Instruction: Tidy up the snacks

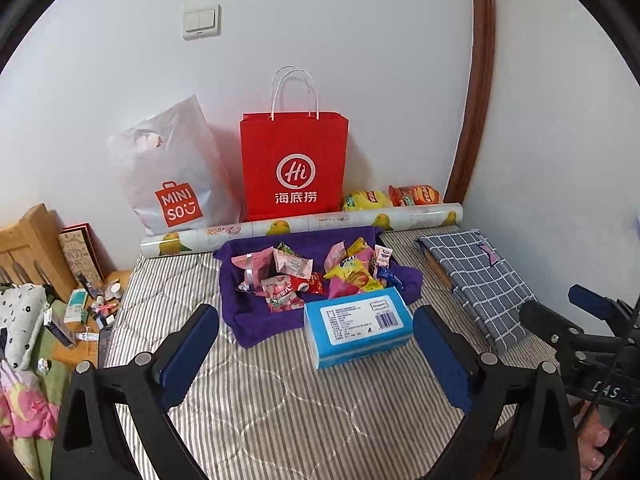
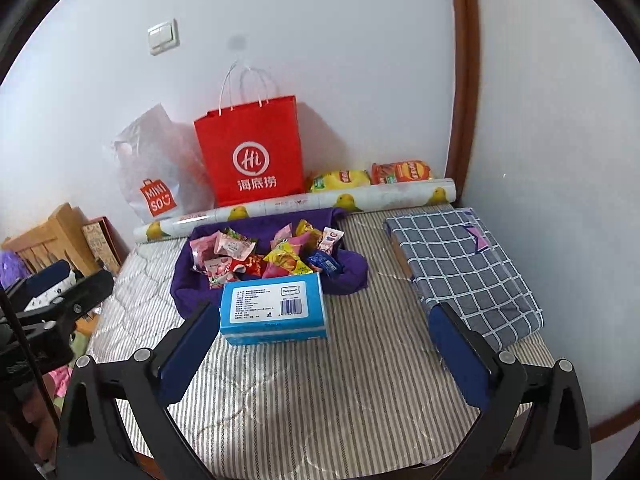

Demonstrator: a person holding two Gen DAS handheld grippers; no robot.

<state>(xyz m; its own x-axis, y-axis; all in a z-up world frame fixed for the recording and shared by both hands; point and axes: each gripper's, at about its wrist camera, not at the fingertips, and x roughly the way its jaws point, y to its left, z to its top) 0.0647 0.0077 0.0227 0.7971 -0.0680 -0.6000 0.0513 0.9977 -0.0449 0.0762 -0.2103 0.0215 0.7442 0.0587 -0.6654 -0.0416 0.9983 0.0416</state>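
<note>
A pile of small snack packets [image 1: 316, 276] [image 2: 272, 256] lies on a purple cloth [image 1: 248, 320] [image 2: 188, 284] on the striped mattress [image 1: 280, 408] [image 2: 340, 380]. A blue tissue pack [image 1: 358, 326] [image 2: 274, 308] rests against the cloth's near edge. Two larger snack bags, one yellow [image 1: 366, 200] [image 2: 340, 181] and one orange [image 1: 414, 195] [image 2: 400, 172], lie by the wall. My left gripper [image 1: 316, 348] hovers open just short of the tissue pack, nothing between its fingers. My right gripper [image 2: 320, 344] is also open and empty, its left finger [image 2: 188, 344] beside the pack.
A red paper bag [image 1: 294, 164] [image 2: 252, 152] and a white plastic bag [image 1: 172, 172] [image 2: 156, 164] lean on the wall behind a patterned roll [image 1: 304, 226] [image 2: 296, 206]. A folded checked cloth [image 1: 476, 280] [image 2: 460, 268] lies right. Clutter and a wooden frame [image 1: 28, 248] sit left.
</note>
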